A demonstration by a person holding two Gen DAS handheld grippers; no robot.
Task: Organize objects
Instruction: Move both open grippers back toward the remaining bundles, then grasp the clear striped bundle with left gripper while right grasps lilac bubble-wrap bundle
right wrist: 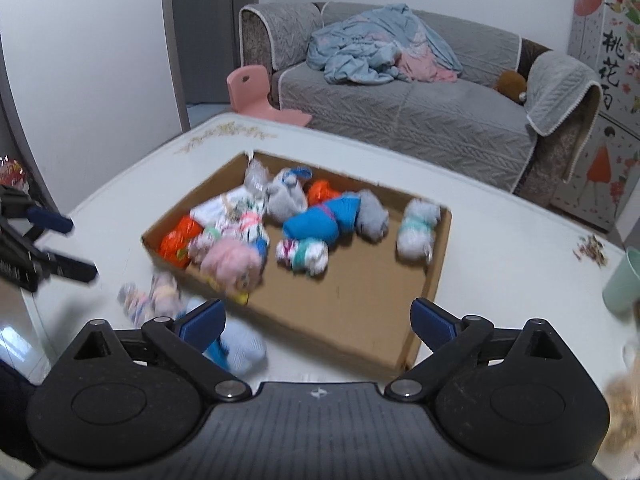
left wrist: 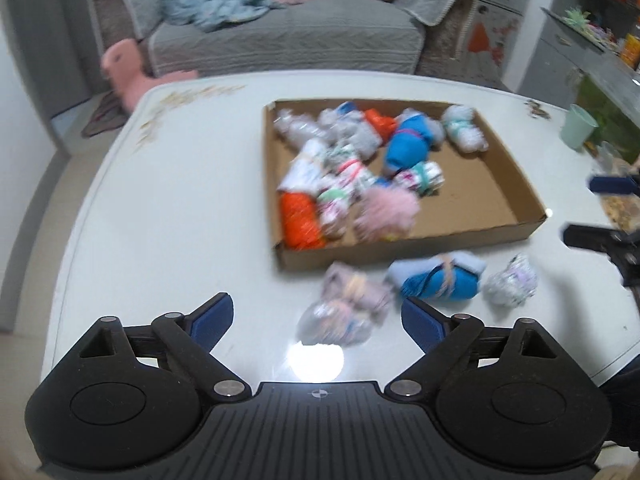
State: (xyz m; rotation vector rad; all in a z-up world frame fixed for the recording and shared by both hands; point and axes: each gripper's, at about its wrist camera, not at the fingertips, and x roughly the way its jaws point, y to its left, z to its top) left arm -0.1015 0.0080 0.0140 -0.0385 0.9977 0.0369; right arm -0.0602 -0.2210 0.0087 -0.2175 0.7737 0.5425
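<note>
A shallow cardboard tray (left wrist: 472, 184) on the white table (left wrist: 180, 208) holds several rolled sock bundles, among them an orange one (left wrist: 298, 220), a pink one (left wrist: 386, 212) and a blue one (left wrist: 404, 148). In front of the tray lie a blue bundle (left wrist: 438, 282), a pale lilac bundle (left wrist: 354, 290) and a whitish one (left wrist: 512, 286). My left gripper (left wrist: 318, 308) hovers open over the lilac bundle, pads clear of it. My right gripper (right wrist: 318, 312) stands open over the tray's near corner (right wrist: 400, 356), empty; the blue bundle (right wrist: 240, 348) sits under its left finger.
A mint green cup (right wrist: 622, 280) and a bag of snacks (right wrist: 622, 412) stand at the table's right edge. Beyond the table are a grey sofa (right wrist: 420, 120) with a heap of blue bedding and a small pink chair (right wrist: 256, 92).
</note>
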